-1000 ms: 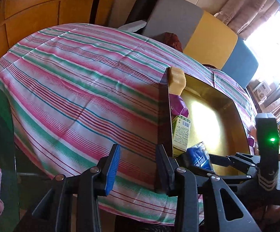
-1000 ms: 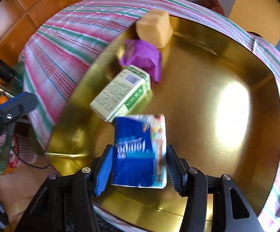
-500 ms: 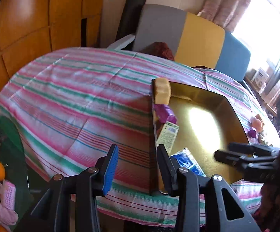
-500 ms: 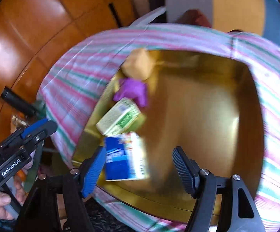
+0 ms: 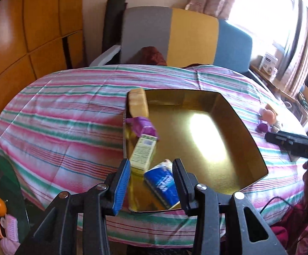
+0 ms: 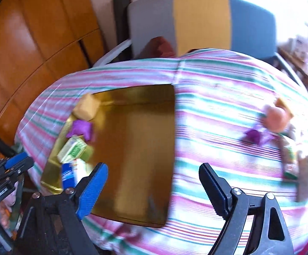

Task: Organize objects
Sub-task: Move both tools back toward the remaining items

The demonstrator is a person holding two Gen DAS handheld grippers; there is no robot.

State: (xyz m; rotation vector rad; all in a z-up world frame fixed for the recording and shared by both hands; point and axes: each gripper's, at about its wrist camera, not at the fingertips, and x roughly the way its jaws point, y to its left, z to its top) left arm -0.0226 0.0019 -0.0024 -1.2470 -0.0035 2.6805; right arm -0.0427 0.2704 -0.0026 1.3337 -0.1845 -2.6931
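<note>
Left wrist view: your left hand-held gripper (image 5: pixel 151 177) is hovering open and empty over the gold tray (image 5: pixel 247 131), where the blue tissue pack (image 5: pixel 161 183) is lying beside the green carton (image 5: pixel 143 154). Right wrist view: your right hand-held gripper (image 6: pixel 151 189) is gaping wide, holding nothing, above the striped worktop (image 6: pixel 217 114).

Both wrist views look down from the near edge of the striped desk (image 5: pixel 58 127) toward the colour-block chair (image 6: pixel 200 21) at 12 o'clock — the left close above the gold tray (image 5: pixel 249 148), the right further back. Both share tray and chair.
</note>
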